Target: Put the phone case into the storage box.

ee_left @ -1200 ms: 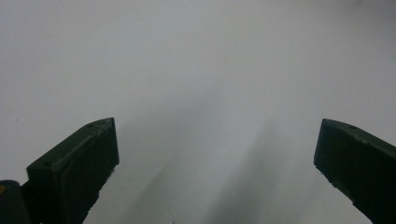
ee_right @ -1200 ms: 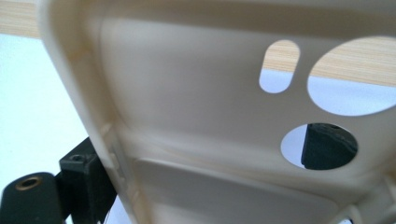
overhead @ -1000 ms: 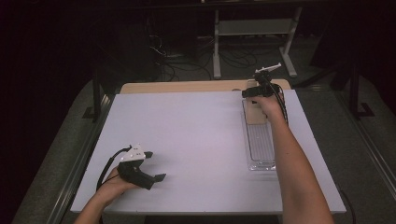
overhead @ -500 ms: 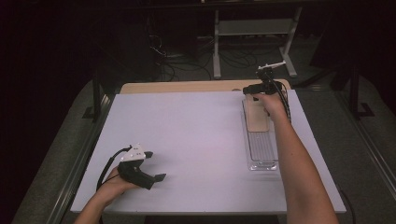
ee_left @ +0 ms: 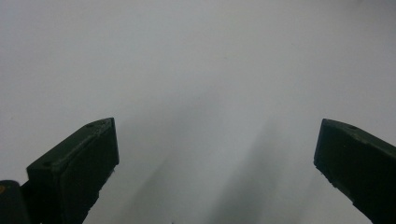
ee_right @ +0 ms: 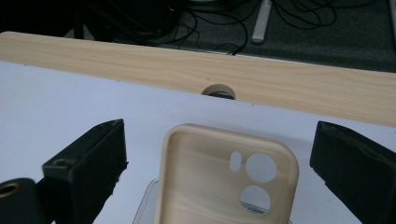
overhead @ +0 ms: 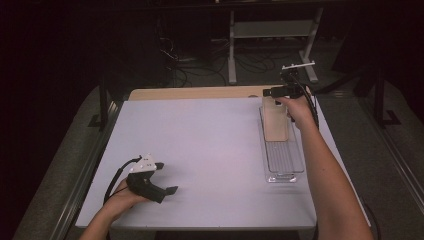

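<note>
A beige phone case (overhead: 275, 121) lies with its inside facing up at the far end of a clear plastic tray (overhead: 285, 165) on the right of the white table. In the right gripper view the case (ee_right: 219, 177) shows its camera cut-outs. My right gripper (ee_right: 219, 128) stands open over its top end, one jaw on each side and neither touching it. From above, the right gripper (overhead: 274, 92) hovers at the tray's far end. My left gripper (overhead: 166, 178) rests open near the front left edge, with only bare table between its jaws (ee_left: 217, 126).
A wooden strip (ee_right: 187, 70) with a round cable hole (ee_right: 218, 90) runs along the table's far edge. Beyond it the floor holds cables and a metal stand (overhead: 270, 30). The white table top (overhead: 200, 145) spreads between the two grippers.
My right gripper has shifted slightly up and away over the tray's far end. The left gripper has stayed where it was.
</note>
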`<state>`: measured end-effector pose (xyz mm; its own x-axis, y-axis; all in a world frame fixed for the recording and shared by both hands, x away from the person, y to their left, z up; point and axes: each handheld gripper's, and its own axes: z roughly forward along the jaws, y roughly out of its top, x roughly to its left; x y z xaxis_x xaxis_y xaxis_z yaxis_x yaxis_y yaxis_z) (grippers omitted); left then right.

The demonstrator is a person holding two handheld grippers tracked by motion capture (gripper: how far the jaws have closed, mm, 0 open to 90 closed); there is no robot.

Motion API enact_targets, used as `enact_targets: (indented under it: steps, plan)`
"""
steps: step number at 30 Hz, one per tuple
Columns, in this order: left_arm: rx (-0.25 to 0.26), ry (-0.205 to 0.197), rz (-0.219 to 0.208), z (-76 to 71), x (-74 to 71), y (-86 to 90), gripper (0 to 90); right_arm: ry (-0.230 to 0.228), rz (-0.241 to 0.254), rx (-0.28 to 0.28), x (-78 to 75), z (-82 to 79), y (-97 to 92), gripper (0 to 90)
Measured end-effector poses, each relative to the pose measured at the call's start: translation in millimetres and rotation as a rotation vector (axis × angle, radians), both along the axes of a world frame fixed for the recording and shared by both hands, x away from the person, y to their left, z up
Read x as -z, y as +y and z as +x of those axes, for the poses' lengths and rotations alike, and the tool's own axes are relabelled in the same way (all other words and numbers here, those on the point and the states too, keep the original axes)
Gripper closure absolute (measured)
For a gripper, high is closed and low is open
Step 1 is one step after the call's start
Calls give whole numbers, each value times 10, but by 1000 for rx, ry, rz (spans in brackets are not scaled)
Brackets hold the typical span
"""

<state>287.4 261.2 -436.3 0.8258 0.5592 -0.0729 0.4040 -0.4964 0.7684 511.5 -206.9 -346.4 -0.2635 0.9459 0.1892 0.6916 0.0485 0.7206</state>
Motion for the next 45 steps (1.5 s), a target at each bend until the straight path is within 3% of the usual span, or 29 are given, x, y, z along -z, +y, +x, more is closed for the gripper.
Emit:
enact_targets:
  steps: [6, 20, 34, 45]
  plan:
    - [4, -3, 10, 0, 0, 5, 0, -46, -10, -71, -74, -82, 28, 28]
    - [3, -5, -7, -6, 6, -11, 0, -75, 6, -192, -126, -349, 110, 28]
    - [5, 1, -12, 11, -10, -7, 0, -99, 18, -285, -75, -646, 158, 28]
    - [35, 6, 1, 64, -126, 5, 0, -121, 40, -346, -9, -893, 202, 28]
